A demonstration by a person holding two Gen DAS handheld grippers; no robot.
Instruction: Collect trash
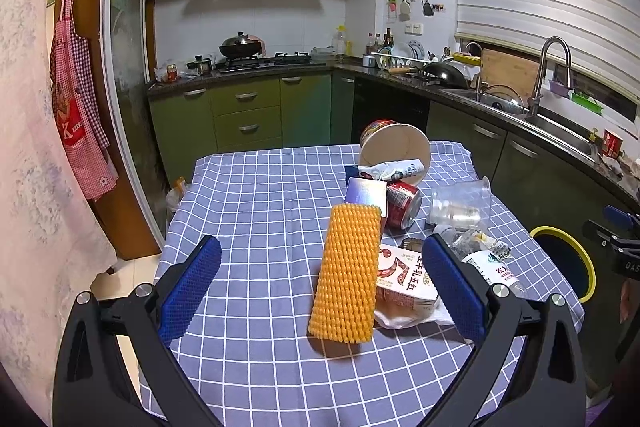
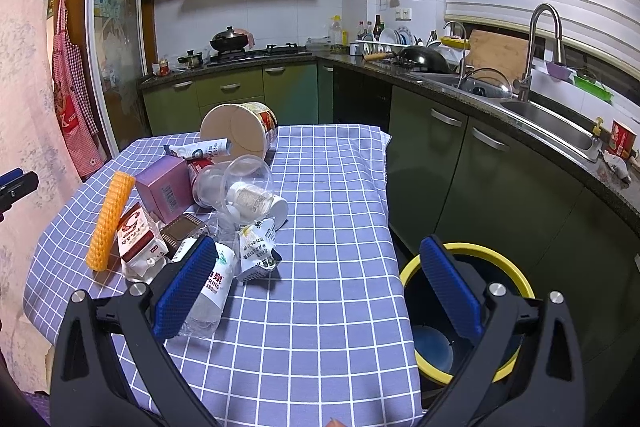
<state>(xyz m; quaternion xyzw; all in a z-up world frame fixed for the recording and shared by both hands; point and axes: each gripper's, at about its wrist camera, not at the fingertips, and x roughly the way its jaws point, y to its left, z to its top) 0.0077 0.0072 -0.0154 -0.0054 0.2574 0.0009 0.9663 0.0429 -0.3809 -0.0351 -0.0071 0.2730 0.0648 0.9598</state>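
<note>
1. Left gripper (image 1: pixel 320 291): jaws spread wide and empty, held above the checked worktop (image 1: pixel 248 211), with the orange foam net sleeve (image 1: pixel 347 273) lying between the two pads.
2. Right gripper (image 2: pixel 320 291): jaws spread wide, nothing pinched; the left pad is seen in front of the crushed water bottle (image 2: pixel 212 291), the right pad in front of the yellow-rimmed bin (image 2: pixel 516 279).
3. Trash heap: gathered on the worktop towards its bin side. Listed are a paper noodle bowl (image 2: pixel 236 133) on its side, a purple carton (image 2: pixel 164 189), a red can (image 1: pixel 404 205), clear plastic cups (image 2: pixel 240 183), a milk carton (image 1: pixel 406 277), a torn sachet (image 2: pixel 258 253).
4. Bin: placed on the floor just beside the worktop edge, open, with a dark blue item visible inside.
5. Risk, judged: the sleeve is soft and leans on the milk carton; a grasp may drag the carton along.
6. Risk, judged: cups and can are likely to roll if the heap is nudged, and could fall past the bin.
</note>
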